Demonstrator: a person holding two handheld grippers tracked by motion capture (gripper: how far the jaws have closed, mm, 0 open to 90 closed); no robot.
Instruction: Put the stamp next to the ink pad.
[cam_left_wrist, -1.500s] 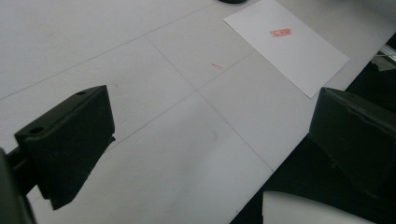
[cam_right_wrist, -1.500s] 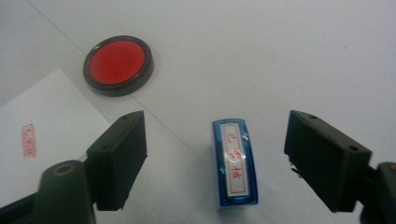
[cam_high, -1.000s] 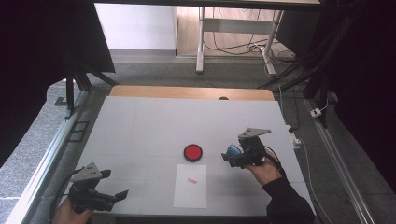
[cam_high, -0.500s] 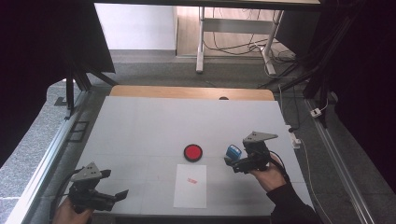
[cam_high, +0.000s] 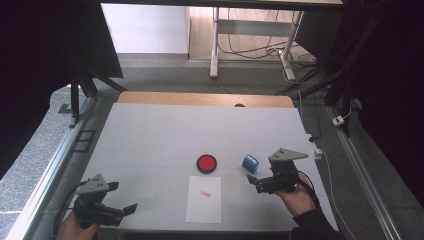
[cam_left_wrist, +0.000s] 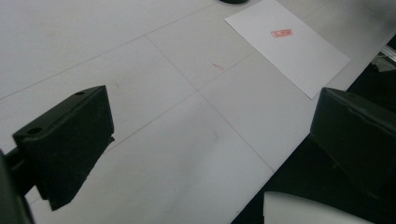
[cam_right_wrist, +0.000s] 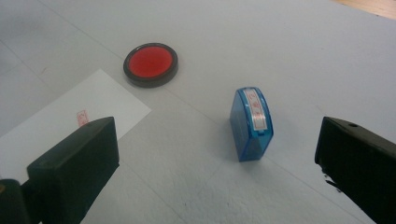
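A: The blue stamp (cam_right_wrist: 251, 122) looks like glossy, slightly see-through plastic, with a paper label on top.

B: At its ten o'clock, the ink pad (cam_right_wrist: 150, 64) shows a shiny black plastic rim around a matt red face.

A: The paper sheet (cam_high: 204, 198) is smooth and matt, the table (cam_high: 150, 135) a dull white, faintly scuffed.

B: The right gripper (cam_right_wrist: 219, 186) has matt black plastic jaws.

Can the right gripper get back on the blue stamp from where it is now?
Probably yes. The right gripper is open, and the blue stamp stands on the table just ahead of its jaws with nothing between; the red ink pad and paper lie off to the side.
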